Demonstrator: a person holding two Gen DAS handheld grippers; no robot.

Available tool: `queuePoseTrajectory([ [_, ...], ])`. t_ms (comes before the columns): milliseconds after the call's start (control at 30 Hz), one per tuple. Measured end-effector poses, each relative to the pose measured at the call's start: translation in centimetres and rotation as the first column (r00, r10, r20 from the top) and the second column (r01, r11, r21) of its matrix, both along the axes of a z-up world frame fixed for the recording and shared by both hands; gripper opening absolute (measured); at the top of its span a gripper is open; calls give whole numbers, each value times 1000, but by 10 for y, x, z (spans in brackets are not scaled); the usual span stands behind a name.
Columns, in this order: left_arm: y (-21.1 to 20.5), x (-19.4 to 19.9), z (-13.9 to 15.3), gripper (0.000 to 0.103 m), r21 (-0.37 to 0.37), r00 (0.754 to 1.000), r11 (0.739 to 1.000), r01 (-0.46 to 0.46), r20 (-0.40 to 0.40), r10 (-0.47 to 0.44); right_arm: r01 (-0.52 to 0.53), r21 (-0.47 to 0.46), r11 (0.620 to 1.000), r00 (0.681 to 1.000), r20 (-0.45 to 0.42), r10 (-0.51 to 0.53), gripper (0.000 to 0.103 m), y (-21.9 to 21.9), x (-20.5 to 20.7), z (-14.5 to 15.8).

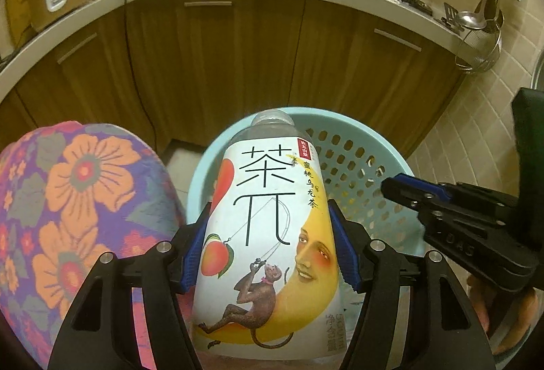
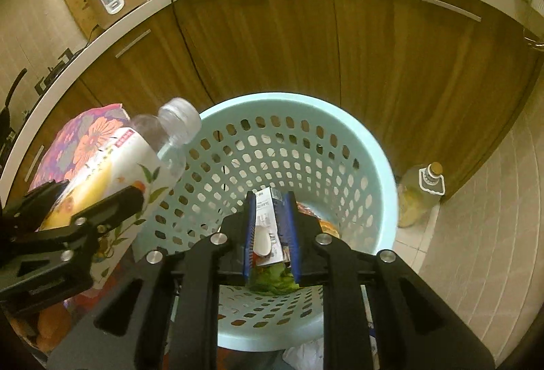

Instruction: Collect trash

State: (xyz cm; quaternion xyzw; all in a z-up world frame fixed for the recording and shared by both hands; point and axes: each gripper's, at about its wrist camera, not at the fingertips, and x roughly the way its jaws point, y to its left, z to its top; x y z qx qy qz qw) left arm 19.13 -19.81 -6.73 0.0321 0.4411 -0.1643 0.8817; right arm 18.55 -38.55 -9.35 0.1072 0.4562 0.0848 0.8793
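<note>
In the left wrist view the left gripper [image 1: 272, 244] clamps a clear plastic tea bottle [image 1: 268, 234] between its blue fingers [image 1: 345, 244] over the pale blue perforated plastic basket [image 1: 357, 166], while in the right wrist view the right gripper [image 2: 272, 230] pinches a small printed paper wrapper [image 2: 267, 227] above that basket's rim [image 2: 380, 166].

basket [image 2: 357, 145] pale blue, perforated; bottle [image 1: 272, 234] white label, yellow moon, brown monkey; cloth [image 1: 78, 200] purple with orange flowers
</note>
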Motion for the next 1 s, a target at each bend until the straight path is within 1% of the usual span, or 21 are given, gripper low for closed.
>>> queuePoseTrajectory([
  [133, 2, -3, 1, 65, -21, 1000, 1000, 3, 12, -3, 0, -4, 1000, 1000, 11, 0, 15, -1, -9, 6],
  [300, 14, -15, 13, 67, -68, 999, 998, -8, 36, 11, -13, -20, 1000, 999, 36, 13, 15, 6, -18, 18],
  [400, 27, -28, 23, 68, -92, 997, 996, -21, 66, 27, -26, -36, 999, 998, 63, 28, 15, 15, -26, 28],
  [500, 38, -42, 31, 69, -97, 994, 995, -33, 100, 43, -40, -54, 998, 995, 89, 45, 15, 27, -35, 38],
  [567, 48, -54, 37, 71, -103, 990, 993, -52, 126, 65, -49, -62, 997, 993, 103, 55, 20, 36, -40, 44],
  [633, 59, -65, 42, 73, -121, 984, 990, -74, 150, 92, -52, -73, 996, 991, 116, 60, 31, 42, -45, 48],
  [667, 64, -71, 45, 73, -126, 981, 988, -86, 163, 106, -54, -83, 995, 990, 127, 64, 34, 47, -49, 50],
  [733, 71, -81, 48, 74, -132, 975, 986, -104, 184, 127, -47, -106, 993, 987, 151, 63, 45, 56, -57, 55],
  [767, 76, -88, 51, 74, -133, 970, 984, -116, 198, 141, -44, -111, 993, 985, 164, 62, 47, 59, -61, 57],
  [833, 83, -98, 54, 79, -137, 960, 981, -139, 224, 168, -41, -118, 992, 981, 186, 62, 58, 62, -68, 60],
  [933, 92, -115, 56, 81, -132, 939, 974, -183, 271, 213, -40, -135, 990, 972, 226, 70, 60, 71, -80, 66],
  [1000, 97, -124, 56, 82, -107, 922, 971, -212, 307, 235, -30, -152, 988, 965, 252, 68, 62, 77, -87, 69],
])
